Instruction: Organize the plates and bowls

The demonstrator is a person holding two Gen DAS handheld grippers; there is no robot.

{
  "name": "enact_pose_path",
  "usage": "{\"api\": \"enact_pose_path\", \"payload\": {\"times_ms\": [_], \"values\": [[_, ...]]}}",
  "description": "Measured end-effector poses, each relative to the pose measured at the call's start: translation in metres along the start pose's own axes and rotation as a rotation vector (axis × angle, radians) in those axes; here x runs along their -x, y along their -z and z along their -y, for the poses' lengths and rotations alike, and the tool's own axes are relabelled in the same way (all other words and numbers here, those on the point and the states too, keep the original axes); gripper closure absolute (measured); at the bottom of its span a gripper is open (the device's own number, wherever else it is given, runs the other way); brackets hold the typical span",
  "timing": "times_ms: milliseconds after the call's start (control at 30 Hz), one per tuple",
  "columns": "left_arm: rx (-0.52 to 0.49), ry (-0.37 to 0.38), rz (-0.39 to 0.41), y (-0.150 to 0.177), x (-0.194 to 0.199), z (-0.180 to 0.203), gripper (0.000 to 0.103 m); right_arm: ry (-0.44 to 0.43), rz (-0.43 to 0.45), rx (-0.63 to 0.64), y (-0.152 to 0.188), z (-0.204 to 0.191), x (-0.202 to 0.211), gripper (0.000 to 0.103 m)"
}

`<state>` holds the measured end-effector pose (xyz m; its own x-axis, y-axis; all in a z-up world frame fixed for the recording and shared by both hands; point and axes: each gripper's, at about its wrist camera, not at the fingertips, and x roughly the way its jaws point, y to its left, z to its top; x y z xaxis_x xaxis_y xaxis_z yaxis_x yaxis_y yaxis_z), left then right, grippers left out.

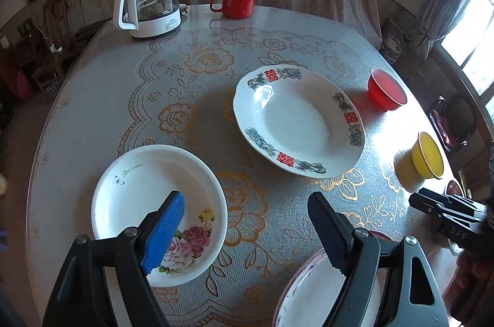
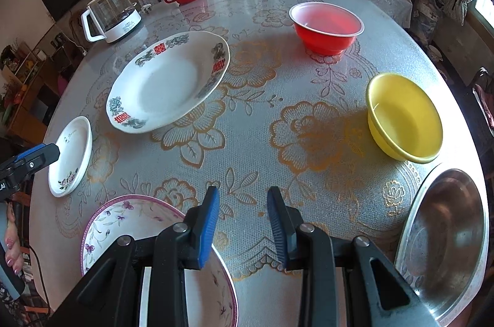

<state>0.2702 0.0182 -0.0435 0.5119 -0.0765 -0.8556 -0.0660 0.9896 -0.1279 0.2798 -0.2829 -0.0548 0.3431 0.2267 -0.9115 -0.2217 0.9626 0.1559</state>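
My left gripper hangs open over the flowered tablecloth with nothing between its jaws. Its blue pad overlaps a small white rose plate. Beyond lies a large white plate with red characters. A purple-rimmed floral plate sits under its black finger. My right gripper is partly open, with bare cloth in the gap. The purple-rimmed floral plate lies at its left. A steel dish lies at its right. Ahead stand a yellow bowl and a red bowl.
A glass kettle on a white base and a red mug stand at the table's far edge by the curtains. The round table's edge curves close behind the yellow bowl. The left gripper shows at the left edge of the right wrist view.
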Motion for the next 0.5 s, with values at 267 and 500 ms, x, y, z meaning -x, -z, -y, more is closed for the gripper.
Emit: {"api": "enact_pose_path", "payload": {"times_ms": [267,500], "values": [[-0.026,-0.052,-0.012,-0.037,-0.027,-0.002,0.02,0.013,0.037,0.021,-0.047,0.009,-0.005,0.071],[-0.01,-0.016,-0.048,-0.056,-0.053,-0.003,0.016,-0.014,0.044,0.022,-0.076,0.008,-0.022,0.066]]}}
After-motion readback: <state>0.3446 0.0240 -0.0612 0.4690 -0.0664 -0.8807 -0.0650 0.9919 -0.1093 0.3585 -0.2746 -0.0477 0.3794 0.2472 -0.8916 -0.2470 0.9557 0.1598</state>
